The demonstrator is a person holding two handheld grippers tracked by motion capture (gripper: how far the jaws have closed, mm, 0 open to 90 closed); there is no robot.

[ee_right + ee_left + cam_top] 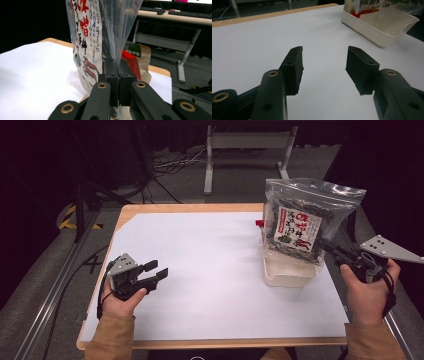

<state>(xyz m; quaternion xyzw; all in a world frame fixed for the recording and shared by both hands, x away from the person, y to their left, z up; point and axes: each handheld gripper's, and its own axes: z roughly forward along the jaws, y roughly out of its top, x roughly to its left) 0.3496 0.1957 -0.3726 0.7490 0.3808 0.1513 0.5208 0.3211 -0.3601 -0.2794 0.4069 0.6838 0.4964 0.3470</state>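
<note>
We were partway through lifting the clear snack bag out of the white tray at the right of the table. Our right gripper had its jaws pinched tight on the bag's lower right edge, holding it upright above the tray. Next, we judged, came carrying it clear of the rim and setting it on the white sheet. Our left gripper rested low at the left, jaws half open and holding nothing, palm under it.
</note>
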